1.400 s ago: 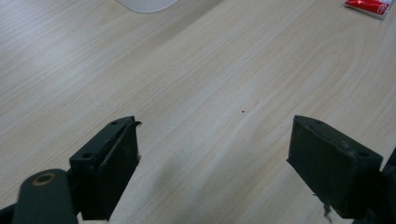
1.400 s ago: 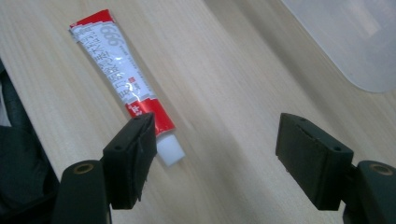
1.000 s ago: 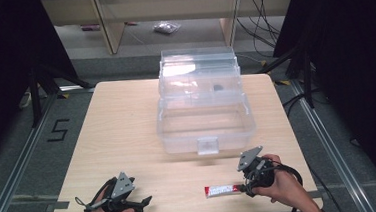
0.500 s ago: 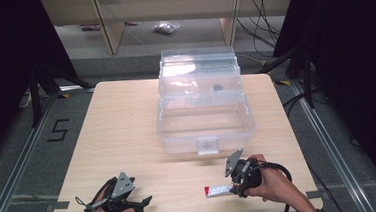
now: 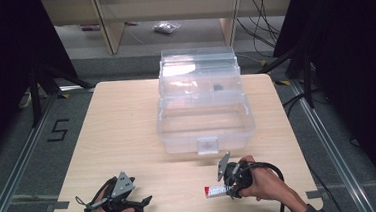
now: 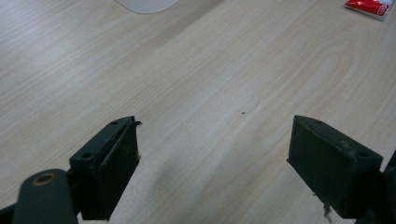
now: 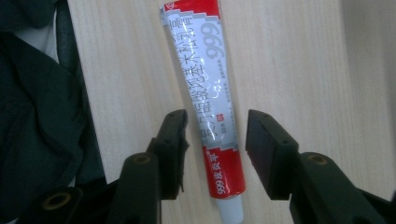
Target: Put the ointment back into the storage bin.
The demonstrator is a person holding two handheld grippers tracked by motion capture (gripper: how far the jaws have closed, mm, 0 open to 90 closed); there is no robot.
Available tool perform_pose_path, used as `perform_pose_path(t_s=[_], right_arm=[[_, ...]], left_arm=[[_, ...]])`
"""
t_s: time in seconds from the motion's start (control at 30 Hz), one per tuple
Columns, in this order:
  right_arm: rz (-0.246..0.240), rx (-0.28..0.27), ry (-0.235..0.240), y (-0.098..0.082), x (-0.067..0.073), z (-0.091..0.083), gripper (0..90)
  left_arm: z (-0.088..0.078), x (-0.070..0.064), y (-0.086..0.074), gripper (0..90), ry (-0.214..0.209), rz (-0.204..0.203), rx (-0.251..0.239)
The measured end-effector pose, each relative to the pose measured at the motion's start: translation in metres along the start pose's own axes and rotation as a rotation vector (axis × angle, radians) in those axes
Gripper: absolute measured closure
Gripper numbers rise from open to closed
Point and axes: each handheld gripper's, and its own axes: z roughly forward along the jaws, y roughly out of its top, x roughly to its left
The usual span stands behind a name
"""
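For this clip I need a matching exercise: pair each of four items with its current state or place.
Items:
1. left tongs
2. right tongs
3. tube
4. clear plastic box

States or places:
A. lid open, standing at the far middle of the table
B. lying flat on the wood, red at both ends, with a white cap
C. jaws wide apart over bare wood, nothing between them
D. jaws either side of the tube, a gap visible on each side

Pairs: 1-C, 2-D, 3-B, 4-A
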Motion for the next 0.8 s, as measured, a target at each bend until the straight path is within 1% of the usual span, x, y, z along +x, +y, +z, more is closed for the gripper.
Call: perform_pose_path(t_s=[0.03,0.07,0.1,0.13,0.23,0.27,0.33,0.37,0.4,0.43,0.47,0.53,0.57,0.6,0.63,0.67,0.7,0.73,0.77,0.8], right_arm=[[0.006,0.028,-0.002,0.0,0.0,0.0,60.5],[0.005,0.035,0.002,0.001,0.0,0.001,60.6],[-0.029,0.035,0.003,0.002,-0.002,0.002,60.6],[0.005,0.047,0.003,0.001,-0.001,0.002,60.8],[-0.002,0.046,0.001,0.002,-0.001,0.003,61.3],[-0.021,0.046,0.001,0.003,-0.003,0.004,61.3],[-0.027,0.049,0.009,0.003,-0.003,0.004,61.4],[-0.038,0.052,0.007,0.004,-0.004,0.006,61.7],[-0.038,0.052,0.007,0.004,-0.004,0.006,61.7],[-0.035,0.061,0.01,0.004,-0.004,0.005,61.8],[-0.036,0.06,0.006,0.003,-0.005,0.006,62.6],[-0.001,0.069,0.015,0.002,-0.003,0.007,63.7],[-0.024,0.064,0.012,0.001,-0.005,0.009,64.8],[-0.012,0.069,0.01,0.001,-0.004,0.009,66.3],[-0.041,0.063,0.014,0.002,-0.006,0.01,66.6],[-0.041,0.063,0.014,0.002,-0.006,0.01,66.6],[-0.049,0.088,0.021,0.002,-0.006,0.01,68.1],[-0.049,0.088,0.021,0.002,-0.006,0.01,68.1],[-0.035,0.094,0.012,0.003,-0.005,0.01,69.5],[-0.064,0.101,0.026,0.004,-0.006,0.011,70.3]], left_arm=[[0.0,0.0,0.0,15.8,0.003,0.002,-0.001],[0.0,0.0,0.0,15.7,0.002,0.004,0.0],[0.0,0.0,0.0,15.7,0.001,0.007,0.0],[0.0,0.0,0.0,15.7,0.001,0.007,0.0],[0.0,0.0,0.0,15.7,0.002,0.006,0.001],[0.0,0.0,0.0,15.7,0.002,0.006,0.0],[0.001,0.0,0.001,15.7,0.0,0.007,0.001],[0.001,0.001,0.0,15.7,0.002,0.008,0.004],[0.001,0.0,0.0,15.7,-0.004,-0.001,-0.003],[0.0,0.0,0.001,15.8,0.001,0.008,0.002],[0.0,0.0,0.001,15.7,0.0,0.009,0.0],[0.0,0.0,0.001,15.7,0.001,0.008,0.001],[0.001,0.0,0.001,15.8,0.001,0.007,0.001],[0.001,0.0,0.001,15.8,0.001,0.006,0.002],[0.001,0.0,0.001,15.8,0.002,0.015,0.008],[0.001,0.0,0.001,15.7,0.002,0.015,0.008],[0.001,0.0,0.001,15.8,0.003,0.015,0.011],[0.001,0.0,0.001,15.7,0.003,0.015,0.011],[0.001,0.0,0.001,15.7,0.002,0.018,0.011],[0.001,0.0,0.001,15.7,0.002,0.018,0.008]])
